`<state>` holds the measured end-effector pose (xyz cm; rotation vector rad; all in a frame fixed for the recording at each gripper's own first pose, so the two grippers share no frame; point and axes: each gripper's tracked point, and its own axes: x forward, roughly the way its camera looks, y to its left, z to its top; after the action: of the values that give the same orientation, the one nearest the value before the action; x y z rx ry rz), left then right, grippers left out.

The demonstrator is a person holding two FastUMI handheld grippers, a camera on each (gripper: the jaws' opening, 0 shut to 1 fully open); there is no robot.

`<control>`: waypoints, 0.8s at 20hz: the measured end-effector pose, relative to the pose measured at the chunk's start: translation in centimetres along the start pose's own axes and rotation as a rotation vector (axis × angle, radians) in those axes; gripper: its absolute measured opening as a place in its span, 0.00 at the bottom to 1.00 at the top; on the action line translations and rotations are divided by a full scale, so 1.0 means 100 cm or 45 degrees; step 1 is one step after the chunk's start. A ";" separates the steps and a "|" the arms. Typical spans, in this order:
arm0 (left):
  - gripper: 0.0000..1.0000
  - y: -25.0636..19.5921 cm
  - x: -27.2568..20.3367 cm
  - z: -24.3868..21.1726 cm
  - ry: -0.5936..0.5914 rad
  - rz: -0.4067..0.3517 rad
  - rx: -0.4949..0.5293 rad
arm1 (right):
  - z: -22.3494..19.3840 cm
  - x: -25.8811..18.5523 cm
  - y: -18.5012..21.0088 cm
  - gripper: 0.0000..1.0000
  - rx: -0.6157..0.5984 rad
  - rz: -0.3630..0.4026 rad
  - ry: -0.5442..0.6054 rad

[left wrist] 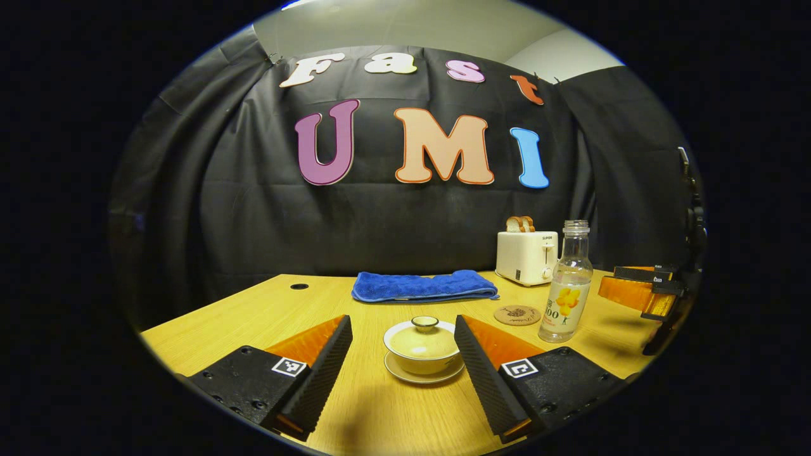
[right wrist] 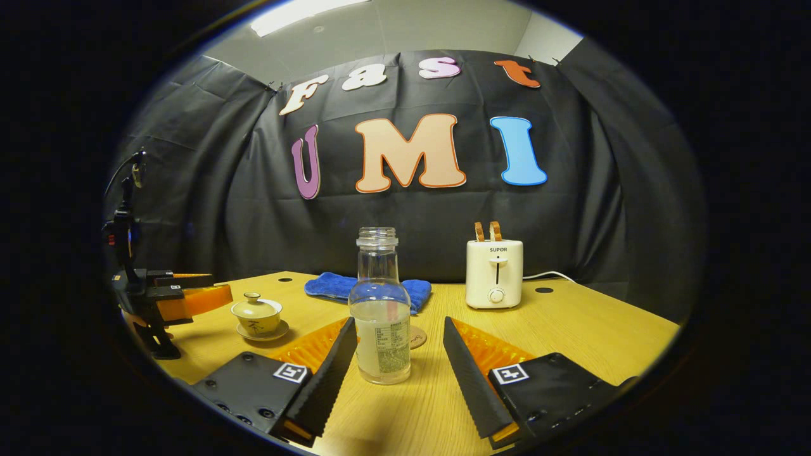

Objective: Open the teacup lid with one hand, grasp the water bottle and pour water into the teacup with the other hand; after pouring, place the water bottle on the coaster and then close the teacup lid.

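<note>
Table (left wrist: pixel 266 316) of pale wood carries all. Toaster (right wrist: pixel 494 273) and blue towel (left wrist: pixel 423 286) at back. Water bottle (right wrist: pixel 380 316), uncapped, upright between spread right gripper (right wrist: pixel 396 354) fingers, untouched. Lidded teacup (left wrist: pixel 423 345) on saucer, between spread left gripper (left wrist: pixel 403 354) fingers. Coaster (left wrist: pixel 517 315) beside bottle.

bare table (left wrist: pixel 380 411) before lidded teacup (left wrist: pixel 422 347), water bottle (left wrist: pixel 568 285) and toaster (left wrist: pixel 527 256) crowding its right
</note>
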<state>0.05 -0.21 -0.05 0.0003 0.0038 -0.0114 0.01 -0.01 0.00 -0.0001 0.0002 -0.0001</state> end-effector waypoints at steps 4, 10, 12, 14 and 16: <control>0.95 -0.006 0.005 0.000 -0.003 -0.046 0.001 | 0.000 0.000 0.000 0.89 0.000 0.000 0.000; 0.92 -0.014 0.022 -0.001 0.003 -0.104 0.005 | 0.000 0.000 0.000 0.89 0.000 0.000 0.000; 0.82 -0.015 0.029 -0.004 0.025 -0.121 0.008 | 0.000 0.000 0.000 0.84 0.000 0.000 0.000; 0.78 -0.018 0.034 -0.009 0.063 -0.138 0.025 | 0.000 0.000 0.000 0.89 0.000 0.000 0.000; 0.74 -0.021 0.040 -0.013 0.096 -0.149 0.041 | 0.000 0.000 0.000 0.89 0.000 0.000 0.000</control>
<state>4.02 -2.32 -1.39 0.0330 0.0794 -0.1287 0.02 -0.01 -0.01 -0.0002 0.0004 0.0000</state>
